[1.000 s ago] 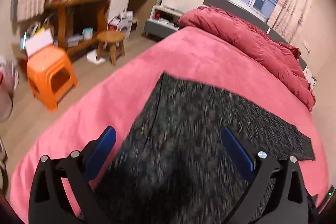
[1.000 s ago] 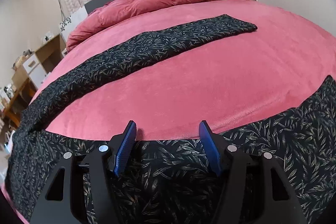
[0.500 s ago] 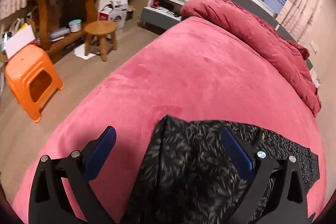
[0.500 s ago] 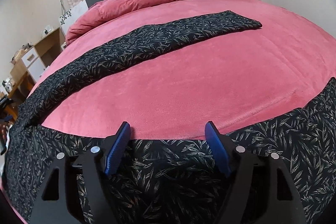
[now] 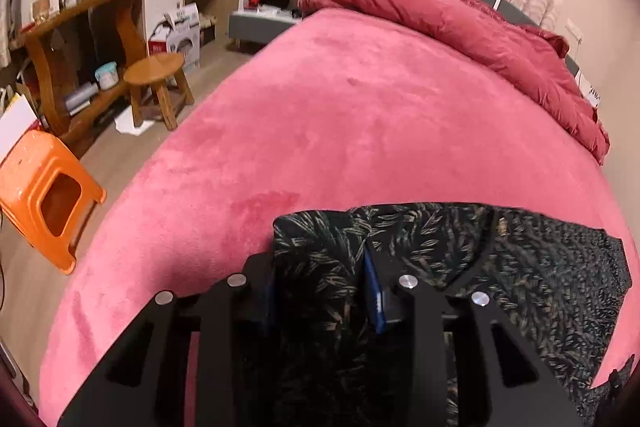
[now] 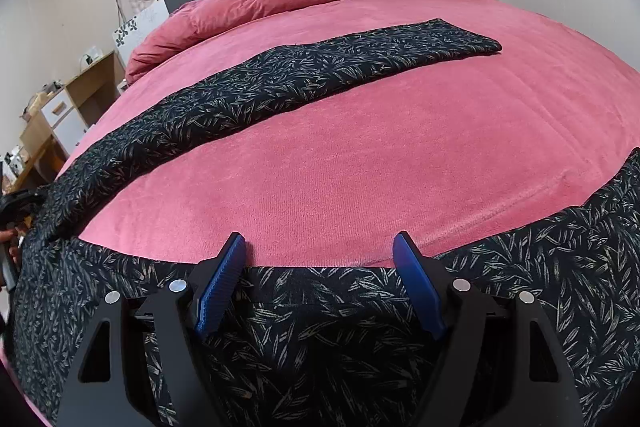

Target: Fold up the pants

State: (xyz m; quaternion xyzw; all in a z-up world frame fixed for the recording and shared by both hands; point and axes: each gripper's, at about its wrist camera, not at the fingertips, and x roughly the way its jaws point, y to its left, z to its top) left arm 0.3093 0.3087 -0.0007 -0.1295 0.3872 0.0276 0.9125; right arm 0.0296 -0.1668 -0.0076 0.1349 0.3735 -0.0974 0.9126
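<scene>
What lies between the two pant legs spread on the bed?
Only bare pink bedspread separates the far leg from the near leg, shown in the right wrist view.

A pink bed (image 5: pixel 360 99) fills the room, with an orange stool (image 5: pixel 44 195) on the wooden floor (image 5: pixel 120 147).

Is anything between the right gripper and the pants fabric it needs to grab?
Nothing visible. The right gripper hangs open directly over the pants, with only bare pink bedspread beyond. The left gripper has just closed on the pants' corner.
</scene>
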